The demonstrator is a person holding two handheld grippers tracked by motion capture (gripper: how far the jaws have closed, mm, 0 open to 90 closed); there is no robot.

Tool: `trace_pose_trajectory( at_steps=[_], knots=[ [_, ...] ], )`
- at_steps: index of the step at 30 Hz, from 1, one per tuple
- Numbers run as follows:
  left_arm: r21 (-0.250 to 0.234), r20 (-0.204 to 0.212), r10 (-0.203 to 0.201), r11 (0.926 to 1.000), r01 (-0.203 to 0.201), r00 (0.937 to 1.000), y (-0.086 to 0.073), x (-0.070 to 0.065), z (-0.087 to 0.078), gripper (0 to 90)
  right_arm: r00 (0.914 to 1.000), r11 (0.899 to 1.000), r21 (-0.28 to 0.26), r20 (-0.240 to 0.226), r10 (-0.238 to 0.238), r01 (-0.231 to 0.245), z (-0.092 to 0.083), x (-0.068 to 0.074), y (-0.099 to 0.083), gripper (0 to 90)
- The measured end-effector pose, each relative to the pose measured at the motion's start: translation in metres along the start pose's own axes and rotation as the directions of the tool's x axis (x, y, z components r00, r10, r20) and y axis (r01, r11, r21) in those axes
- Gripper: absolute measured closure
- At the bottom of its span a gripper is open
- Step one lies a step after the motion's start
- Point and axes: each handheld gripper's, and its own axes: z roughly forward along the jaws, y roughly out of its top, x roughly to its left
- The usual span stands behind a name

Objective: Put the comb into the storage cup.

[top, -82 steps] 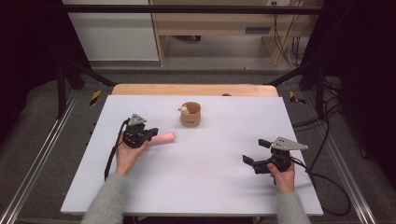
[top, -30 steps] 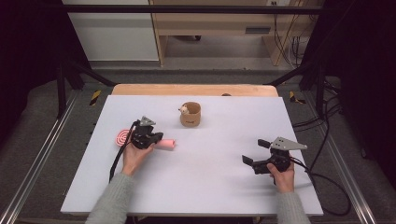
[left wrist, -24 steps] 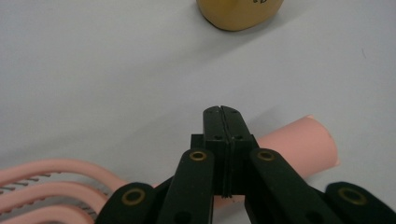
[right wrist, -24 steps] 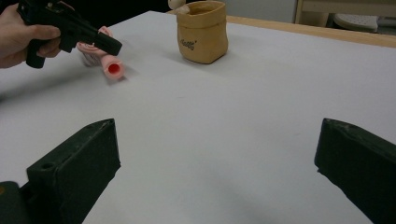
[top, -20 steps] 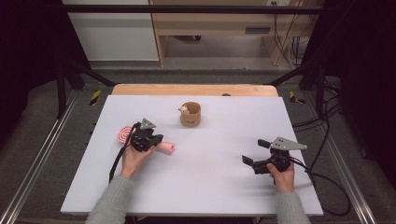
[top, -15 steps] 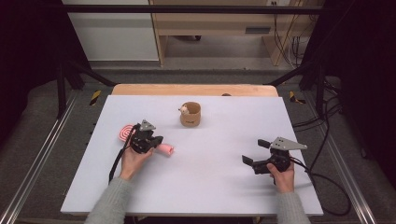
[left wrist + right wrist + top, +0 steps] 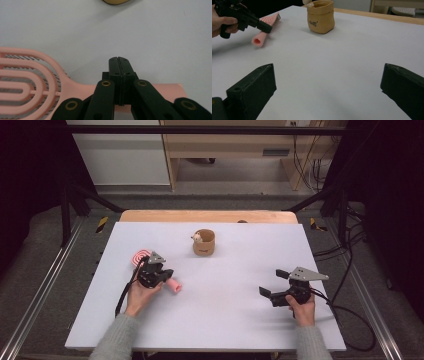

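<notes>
A pink vented hairbrush (image 7: 139,256) lies flat on the white table at the left, its round handle (image 7: 174,286) pointing toward the near right. My left gripper (image 7: 167,273) is shut, its jaws pressed together with nothing between them. In the left gripper view the left gripper (image 7: 118,60) sits just over the hairbrush's handle (image 7: 165,91), with the brush head (image 7: 27,82) at the left. My right gripper (image 7: 272,283) rests at the near right of the table, open and empty. From the right gripper view (image 7: 327,66) the hairbrush (image 7: 259,38) and the left gripper (image 7: 265,27) lie far off.
A small tan pouch (image 7: 204,242) stands upright at the middle back of the table (image 7: 225,320), with something white poking out of it; the same pouch (image 7: 321,16) appears in the right gripper view. A wooden strip runs along the far edge. Cables trail off the right side.
The left gripper shifted right and nearer, staying shut. The brush turned under it: the handle swung toward the near side and the head came into view at the left. The right gripper stayed put.
</notes>
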Motion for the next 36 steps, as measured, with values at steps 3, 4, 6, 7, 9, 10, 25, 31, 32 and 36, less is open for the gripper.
trace_pose_trajectory(
  at_steps=[3,4,6,7,9,10,25,31,32,36],
  knots=[
    [0.007,0.000,0.011,0.9999,-0.011,0.9999,-0.001,-0.001,-0.002,89.8,1.0000,1.000,0.001,0.000,0.000,0.000,0.000,0.000,0.000,0.3],
    [0.010,0.000,0.016,0.9998,-0.016,0.9999,-0.003,-0.002,-0.004,89.8,1.0000,1.000,0.002,-0.001,0.001,-0.001,0.000,0.000,0.000,0.3],
    [0.011,0.000,0.018,0.9998,-0.018,0.9998,-0.003,-0.002,-0.005,89.9,1.0000,1.000,0.002,-0.001,0.001,-0.001,0.000,0.000,0.000,0.3],
    [0.012,0.003,0.019,0.9997,-0.019,0.9998,-0.004,-0.002,-0.006,89.9,1.0000,1.000,0.002,-0.001,0.001,-0.001,0.000,0.000,0.000,0.3],
    [0.011,0.002,0.025,0.9996,-0.025,0.9997,-0.005,-0.004,-0.008,89.8,1.0000,1.000,0.002,-0.002,0.002,-0.002,0.000,0.000,0.000,0.3],
    [0.011,0.002,0.025,0.9996,-0.025,0.9997,-0.005,-0.004,-0.008,89.9,1.0000,1.000,0.002,-0.002,0.002,-0.002,0.000,0.000,0.000,0.3],
    [0.043,-0.022,0.068,0.9968,-0.067,0.9974,-0.017,-0.010,-0.022,89.8,1.0000,1.000,0.000,-0.003,0.001,-0.001,0.000,0.000,0.000,0.3],
    [0.057,-0.030,0.073,0.9958,-0.071,0.9968,-0.022,-0.008,-0.027,89.8,1.0000,1.000,-0.001,-0.004,0.001,-0.001,0.000,0.000,0.000,0.3],
    [0.059,-0.034,0.073,0.9958,-0.071,0.9968,-0.023,-0.008,-0.028,89.9,1.0000,1.000,-0.001,-0.004,0.001,-0.001,0.000,0.000,0.000,0.3],
    [0.065,-0.038,0.069,0.9957,-0.067,0.9969,-0.026,-0.006,-0.030,89.9,1.0000,1.000,0.000,-0.004,0.000,0.000,0.000,0.000,0.000,0.3]
  ],
)
